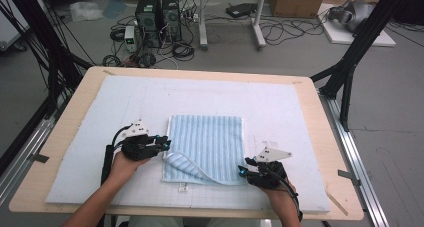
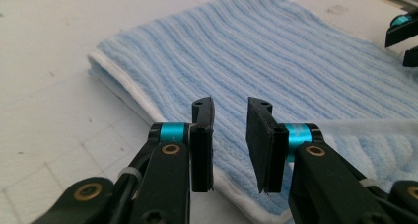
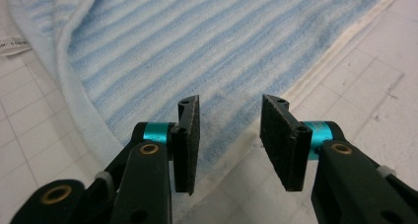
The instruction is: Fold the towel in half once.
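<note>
Underside layers of towel hidden beneath top fold. Small tag at near edge, print too small to read; same tag cut off at frame edge in right gripper view. Towel: light blue, ribbed stripes, white hem, folded into rectangle, near-left corner turned over. Lies on white mat at middle of desk. Left tongs at towel's left edge, narrow gap, nothing between pads. Right tongs over near-right corner, moderately apart, nothing gripped.
</note>
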Motion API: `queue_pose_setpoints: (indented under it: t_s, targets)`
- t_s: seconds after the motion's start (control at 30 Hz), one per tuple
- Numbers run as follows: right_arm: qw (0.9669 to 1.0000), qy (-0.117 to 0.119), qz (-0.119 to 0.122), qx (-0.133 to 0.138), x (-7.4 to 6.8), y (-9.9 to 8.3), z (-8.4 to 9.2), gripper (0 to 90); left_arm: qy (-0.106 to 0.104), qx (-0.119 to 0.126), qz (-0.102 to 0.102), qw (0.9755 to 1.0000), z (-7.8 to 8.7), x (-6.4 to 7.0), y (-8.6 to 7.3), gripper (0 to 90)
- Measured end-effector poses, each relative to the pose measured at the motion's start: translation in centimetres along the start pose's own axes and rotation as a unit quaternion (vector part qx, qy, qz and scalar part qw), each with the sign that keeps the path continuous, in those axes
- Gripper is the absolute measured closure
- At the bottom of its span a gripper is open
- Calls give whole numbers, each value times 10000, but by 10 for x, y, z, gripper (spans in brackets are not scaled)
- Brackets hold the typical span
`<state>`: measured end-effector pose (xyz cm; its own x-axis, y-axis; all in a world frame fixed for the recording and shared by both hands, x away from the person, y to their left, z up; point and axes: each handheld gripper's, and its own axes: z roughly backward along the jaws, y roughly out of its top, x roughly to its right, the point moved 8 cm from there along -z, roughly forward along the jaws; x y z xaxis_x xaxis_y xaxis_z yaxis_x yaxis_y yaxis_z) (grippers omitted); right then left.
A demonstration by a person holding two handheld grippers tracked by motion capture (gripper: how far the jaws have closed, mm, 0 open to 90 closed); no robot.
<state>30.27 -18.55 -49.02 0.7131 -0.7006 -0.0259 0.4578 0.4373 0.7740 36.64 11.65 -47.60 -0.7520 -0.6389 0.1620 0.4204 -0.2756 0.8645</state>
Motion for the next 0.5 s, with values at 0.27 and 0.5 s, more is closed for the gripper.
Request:
queue_pose_setpoints:
  t_s: [0.27, 0.5]
  targets:
    - [10000, -73, 25, -41, -2, -2, 1, 583, -328, -372, -134, 9987, -14, 15, -10, 717]
    - [9997, 47, -143, 192, -2, 4, 6, 568, -721, -527, -92, 9960, -6, 23, -21, 716]
